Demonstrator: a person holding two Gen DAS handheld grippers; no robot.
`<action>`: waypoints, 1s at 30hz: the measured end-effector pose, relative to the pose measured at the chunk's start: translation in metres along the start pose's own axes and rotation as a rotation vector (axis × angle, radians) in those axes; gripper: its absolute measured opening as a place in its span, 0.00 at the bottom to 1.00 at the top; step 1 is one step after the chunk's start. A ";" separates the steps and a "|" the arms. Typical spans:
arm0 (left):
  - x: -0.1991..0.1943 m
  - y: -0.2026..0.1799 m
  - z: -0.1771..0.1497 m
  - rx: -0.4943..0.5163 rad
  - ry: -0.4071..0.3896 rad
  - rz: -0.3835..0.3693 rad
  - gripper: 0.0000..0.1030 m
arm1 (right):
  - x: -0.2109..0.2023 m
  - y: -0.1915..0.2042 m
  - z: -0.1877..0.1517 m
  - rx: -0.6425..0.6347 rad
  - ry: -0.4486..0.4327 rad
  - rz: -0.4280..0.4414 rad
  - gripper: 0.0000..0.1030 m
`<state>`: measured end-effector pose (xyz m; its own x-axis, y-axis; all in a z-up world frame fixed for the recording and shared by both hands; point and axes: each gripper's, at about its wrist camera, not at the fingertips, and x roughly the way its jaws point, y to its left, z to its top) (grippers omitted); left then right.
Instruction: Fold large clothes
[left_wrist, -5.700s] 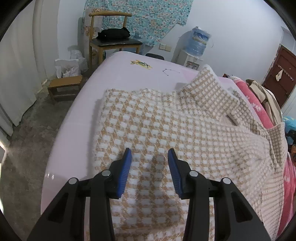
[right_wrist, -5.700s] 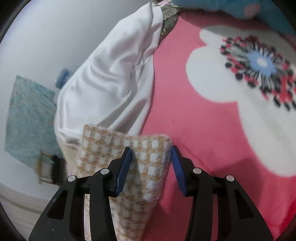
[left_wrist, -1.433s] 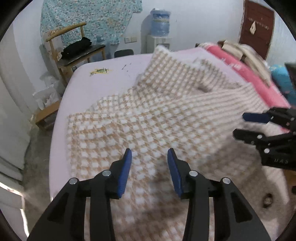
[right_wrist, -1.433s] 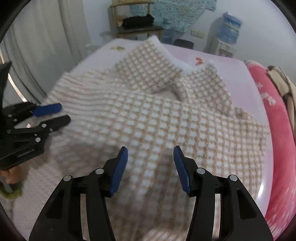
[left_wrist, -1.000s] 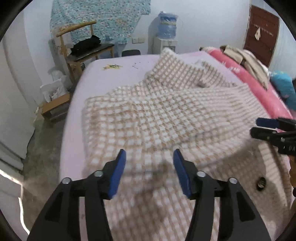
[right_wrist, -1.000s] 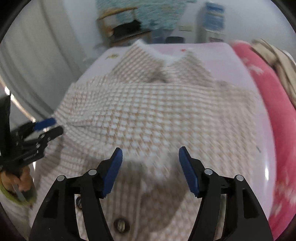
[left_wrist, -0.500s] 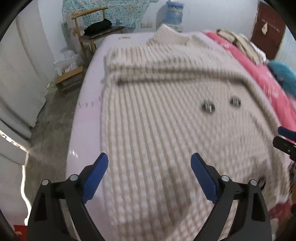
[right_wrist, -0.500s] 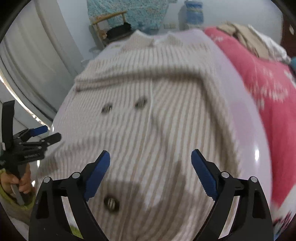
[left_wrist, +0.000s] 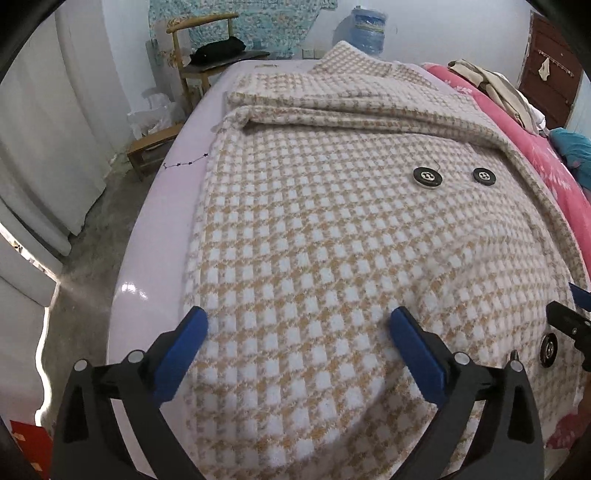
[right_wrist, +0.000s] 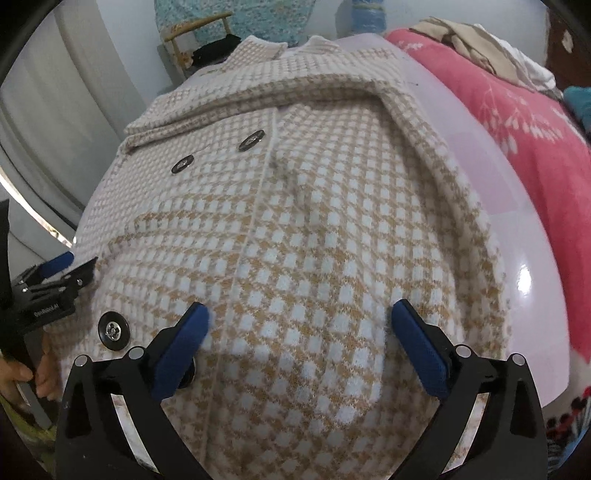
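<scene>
Currently both grippers hang over the near hem of the checked coat (left_wrist: 332, 229), which lies spread flat, front side up, on the lilac bed (left_wrist: 173, 192). Left gripper (left_wrist: 299, 332): jaws opening, spread wide, blue pads clear of the cloth, nothing pinched. Right gripper (right_wrist: 299, 328): same, jaws opening, wide apart, coat fabric below them but not gripped. Two dark buttons (left_wrist: 427, 176) sit side by side further up the coat; another button (right_wrist: 113, 329) near the hem, just left of the right gripper's left finger. Sleeves folded across the upper part. Pink blanket (right_wrist: 535, 122) runs along the bed's right side. Wooden chair (left_wrist: 207, 48) beyond the far corner.
</scene>
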<state>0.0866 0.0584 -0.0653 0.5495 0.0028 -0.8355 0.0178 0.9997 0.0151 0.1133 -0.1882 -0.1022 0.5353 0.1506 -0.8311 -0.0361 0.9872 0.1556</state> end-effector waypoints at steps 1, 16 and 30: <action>0.000 0.000 -0.001 -0.004 -0.002 -0.001 0.95 | -0.001 0.000 -0.001 0.002 -0.004 0.002 0.92; -0.001 0.004 0.000 -0.004 0.004 -0.023 0.95 | -0.006 -0.017 0.003 0.042 0.046 0.012 0.92; -0.005 0.010 -0.003 0.007 -0.034 -0.086 0.95 | -0.001 -0.009 0.000 0.041 0.027 0.004 0.92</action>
<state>0.0818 0.0684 -0.0627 0.5738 -0.0837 -0.8147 0.0721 0.9961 -0.0516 0.1124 -0.1975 -0.1027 0.5124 0.1569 -0.8443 -0.0033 0.9835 0.1808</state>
